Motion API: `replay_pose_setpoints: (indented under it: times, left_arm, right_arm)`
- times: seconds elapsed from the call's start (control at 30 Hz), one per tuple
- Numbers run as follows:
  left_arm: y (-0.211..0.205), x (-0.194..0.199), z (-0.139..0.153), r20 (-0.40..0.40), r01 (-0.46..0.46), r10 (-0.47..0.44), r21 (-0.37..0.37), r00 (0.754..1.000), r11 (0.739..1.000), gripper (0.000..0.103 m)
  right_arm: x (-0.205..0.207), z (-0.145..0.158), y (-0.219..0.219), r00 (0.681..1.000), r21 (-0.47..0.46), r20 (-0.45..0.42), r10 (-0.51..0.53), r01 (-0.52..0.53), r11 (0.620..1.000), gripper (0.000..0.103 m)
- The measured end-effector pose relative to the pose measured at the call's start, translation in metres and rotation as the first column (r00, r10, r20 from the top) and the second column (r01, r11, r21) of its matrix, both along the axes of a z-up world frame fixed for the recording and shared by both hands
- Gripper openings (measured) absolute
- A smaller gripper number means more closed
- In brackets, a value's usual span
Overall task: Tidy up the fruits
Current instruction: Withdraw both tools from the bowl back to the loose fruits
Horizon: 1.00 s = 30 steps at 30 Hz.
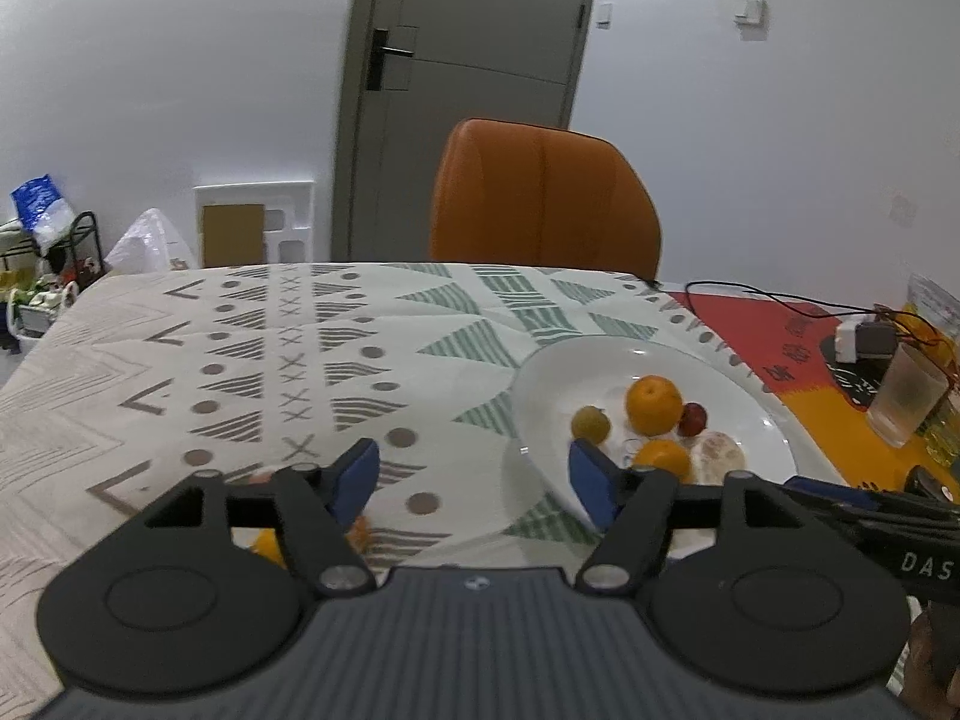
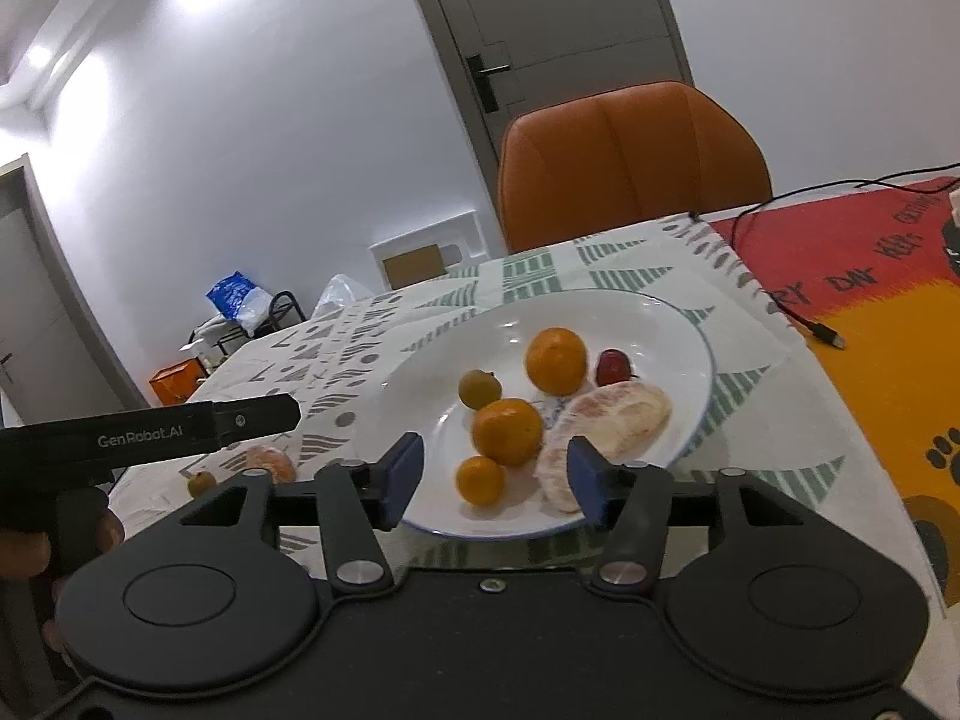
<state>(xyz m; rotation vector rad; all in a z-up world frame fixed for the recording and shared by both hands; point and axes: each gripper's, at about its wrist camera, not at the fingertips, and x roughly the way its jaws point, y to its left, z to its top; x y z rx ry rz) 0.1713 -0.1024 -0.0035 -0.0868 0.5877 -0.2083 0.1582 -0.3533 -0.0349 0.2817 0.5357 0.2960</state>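
On the white plate [image 2: 690,324] lie oranges [image 2: 555,359], pomelo segments [image 2: 624,414] and small fruits. Right gripper [image 2: 492,477] and left gripper [image 1: 474,483] hover spread, empty.

I see the table [image 2: 870,360] covered by a patterned cloth [image 1: 240,372] and a red-orange mat [image 2: 840,276]. On the cloth rests the white plate [image 2: 678,324]; beside it lie a peeled mandarin [image 2: 270,462] and a small greenish fruit [image 2: 201,483]. A black cable [image 2: 798,318] crosses the mat, and a glass [image 1: 909,399] stands there.
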Motion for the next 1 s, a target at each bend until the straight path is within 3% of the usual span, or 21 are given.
replay_pose_setpoints:
  times: [0.43,1.0]
  left_arm:
    - [0.033,-0.027,0.004,0.022,-0.102,0.101,0.02,0.995,0.995,0.082]
    - [0.072,-0.052,-0.01,-0.012,-0.179,0.179,0.012,0.984,0.984,0.085]
  right_arm:
    - [-0.008,0.005,0.02,0.999,0.025,0.032,0.034,-0.035,0.999,0.091]
    - [-0.011,0.003,0.06,0.991,0.027,0.029,0.13,-0.131,0.991,0.102]
